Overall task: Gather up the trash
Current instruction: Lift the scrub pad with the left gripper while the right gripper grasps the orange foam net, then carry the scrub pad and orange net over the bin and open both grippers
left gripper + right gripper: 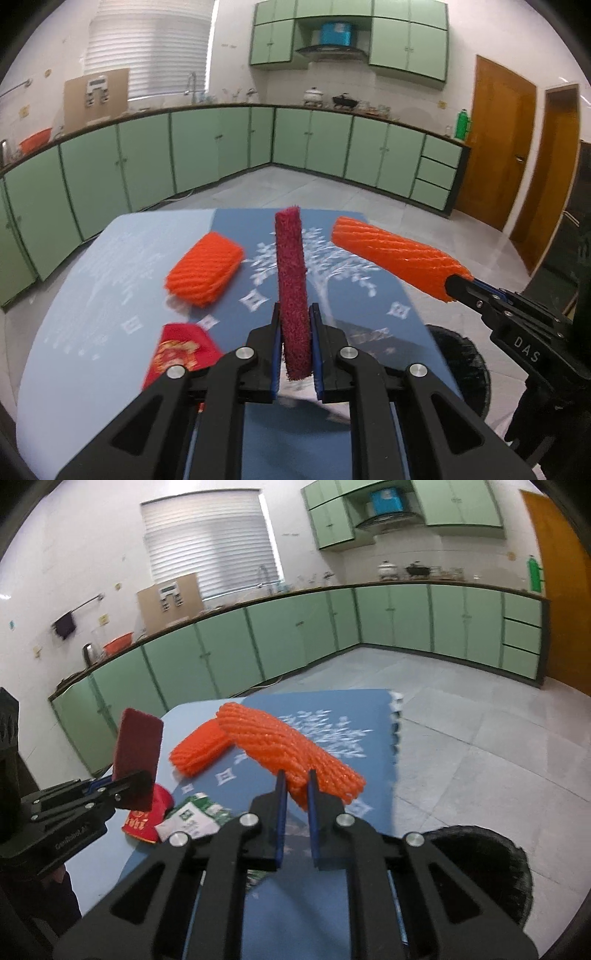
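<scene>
My left gripper [293,314] is shut on a dark red scouring pad [291,280] and holds it edge-up above the table; the pad also shows in the right wrist view [138,744]. My right gripper [294,775] is shut on an orange foam net sleeve [284,746], lifted above the table; it also shows in the left wrist view [395,254]. A second orange foam net [205,271] lies on the blue mat [369,295]. A red packet [177,350] and a green-white wrapper [192,818] lie near the front.
A black bin [480,871] stands on the floor right of the table. The table's right edge [393,738] drops to grey floor tiles. Green kitchen cabinets [221,144] line the far walls.
</scene>
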The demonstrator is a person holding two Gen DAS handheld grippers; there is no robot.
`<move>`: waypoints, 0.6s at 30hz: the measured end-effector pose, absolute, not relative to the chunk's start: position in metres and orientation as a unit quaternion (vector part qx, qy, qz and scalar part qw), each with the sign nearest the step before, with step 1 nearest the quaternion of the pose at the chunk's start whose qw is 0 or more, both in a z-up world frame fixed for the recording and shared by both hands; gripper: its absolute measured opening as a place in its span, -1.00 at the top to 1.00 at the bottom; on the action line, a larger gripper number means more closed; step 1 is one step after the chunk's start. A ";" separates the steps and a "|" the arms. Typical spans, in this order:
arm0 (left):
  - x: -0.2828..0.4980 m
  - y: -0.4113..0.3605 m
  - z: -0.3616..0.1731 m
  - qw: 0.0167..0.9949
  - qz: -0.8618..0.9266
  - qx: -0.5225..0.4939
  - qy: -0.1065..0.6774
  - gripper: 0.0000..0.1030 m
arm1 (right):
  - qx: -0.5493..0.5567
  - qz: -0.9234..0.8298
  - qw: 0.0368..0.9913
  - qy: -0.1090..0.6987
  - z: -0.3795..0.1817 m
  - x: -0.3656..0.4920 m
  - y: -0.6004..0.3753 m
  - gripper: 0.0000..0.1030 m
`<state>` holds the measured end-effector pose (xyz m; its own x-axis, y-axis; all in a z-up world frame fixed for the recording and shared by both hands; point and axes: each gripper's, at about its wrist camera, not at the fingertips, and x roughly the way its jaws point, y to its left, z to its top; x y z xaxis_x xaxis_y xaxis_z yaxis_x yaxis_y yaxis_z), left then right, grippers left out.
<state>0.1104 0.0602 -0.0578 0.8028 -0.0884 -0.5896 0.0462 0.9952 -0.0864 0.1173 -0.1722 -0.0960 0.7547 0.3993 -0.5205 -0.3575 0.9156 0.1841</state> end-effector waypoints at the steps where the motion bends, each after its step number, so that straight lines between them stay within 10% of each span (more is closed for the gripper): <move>1: 0.112 0.055 -0.056 0.949 -0.043 -0.034 0.311 0.74 | 0.039 0.194 0.938 0.285 -0.094 0.115 -0.180 0.82; 18: 0.134 -0.089 -0.072 0.926 -0.196 0.001 0.322 0.74 | 0.065 0.031 0.953 0.294 -0.113 0.076 -0.326 0.82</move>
<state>0.1342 -0.0893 -0.0716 0.7155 -0.3629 -0.5969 0.3646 0.9229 -0.1240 0.0758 -0.3264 -0.1128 0.8251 0.0976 -0.5564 -0.0215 0.9897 0.1417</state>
